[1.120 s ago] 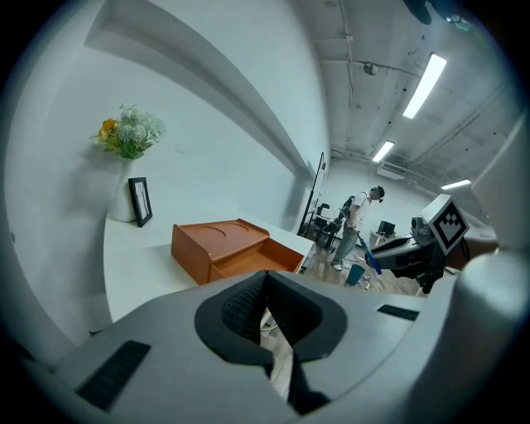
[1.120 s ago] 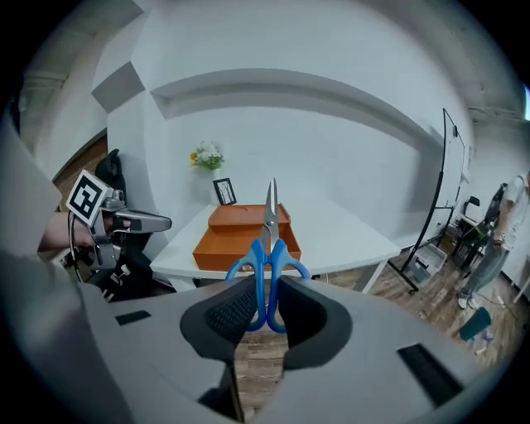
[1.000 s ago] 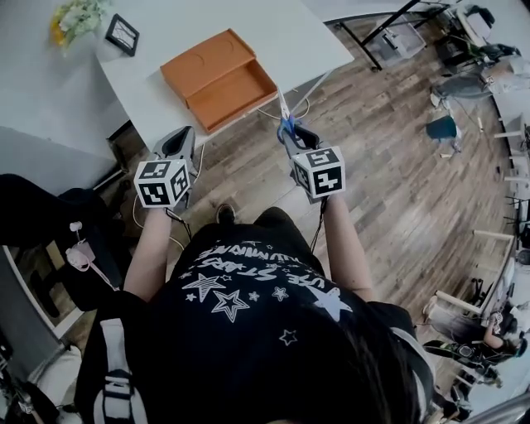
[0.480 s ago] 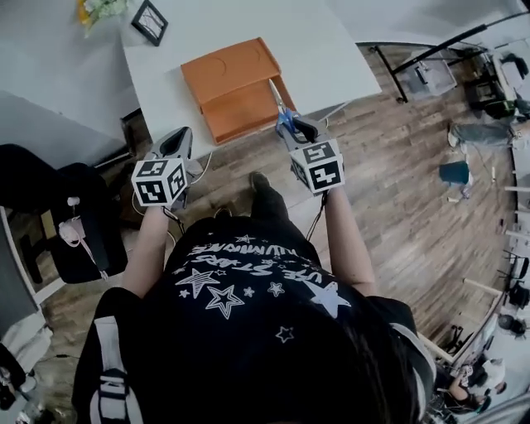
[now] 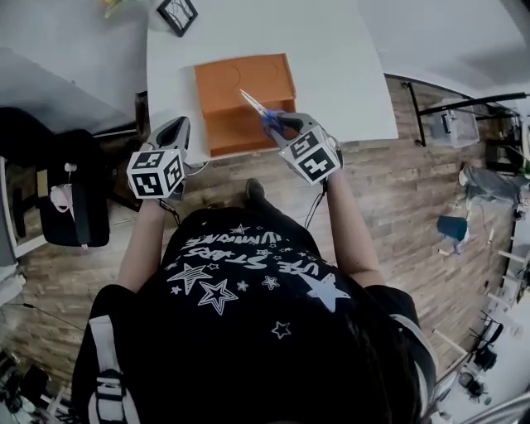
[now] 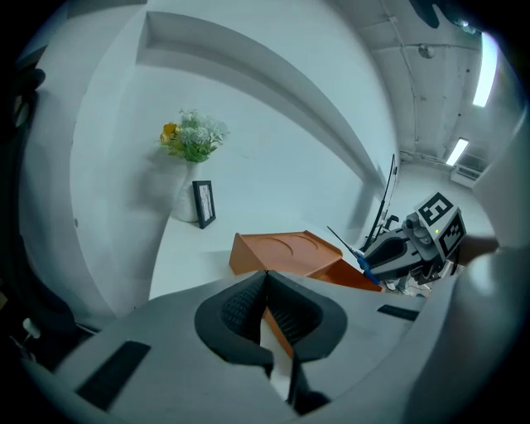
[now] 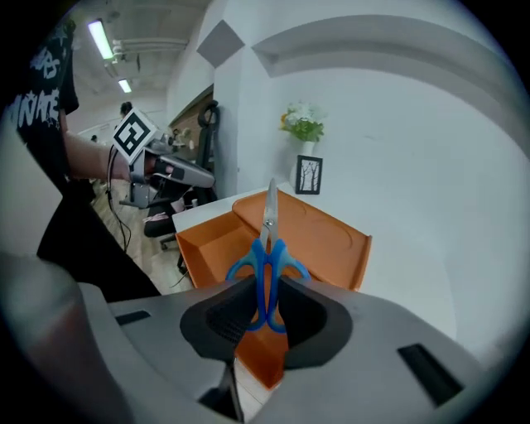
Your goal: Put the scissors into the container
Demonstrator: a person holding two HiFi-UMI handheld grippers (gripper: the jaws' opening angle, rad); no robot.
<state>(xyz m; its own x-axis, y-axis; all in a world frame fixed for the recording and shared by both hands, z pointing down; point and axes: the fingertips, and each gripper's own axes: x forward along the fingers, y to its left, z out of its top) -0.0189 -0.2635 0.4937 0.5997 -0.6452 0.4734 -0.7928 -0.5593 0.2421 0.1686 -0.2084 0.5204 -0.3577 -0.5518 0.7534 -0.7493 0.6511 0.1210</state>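
Blue-handled scissors [image 5: 258, 112] [image 7: 267, 257] are pinched by their handles in my right gripper [image 5: 286, 126] [image 7: 265, 310], blades pointing up and away over the orange container [image 5: 244, 103] [image 7: 286, 236]. The container is an open box with its lid lying beside it, at the white table's [image 5: 331, 50] near edge. My left gripper [image 5: 170, 137] [image 6: 265, 310] hangs shut and empty off the table's left front corner, a little left of the container [image 6: 286, 255]. In the left gripper view the right gripper [image 6: 406, 248] shows at the right with the scissors' tip [image 6: 344, 243] above the box.
A small framed picture [image 5: 176, 12] [image 7: 308, 175] and a vase of flowers [image 6: 192, 145] [image 7: 303, 128] stand at the table's far left corner. A dark chair [image 5: 70, 190] with a bag is left of me. Wooden floor [image 5: 431, 207] lies right of the table.
I have stepped closer to the table. The right gripper with the scissors moved from off the table's edge to over the orange container, and the blades now tilt left.
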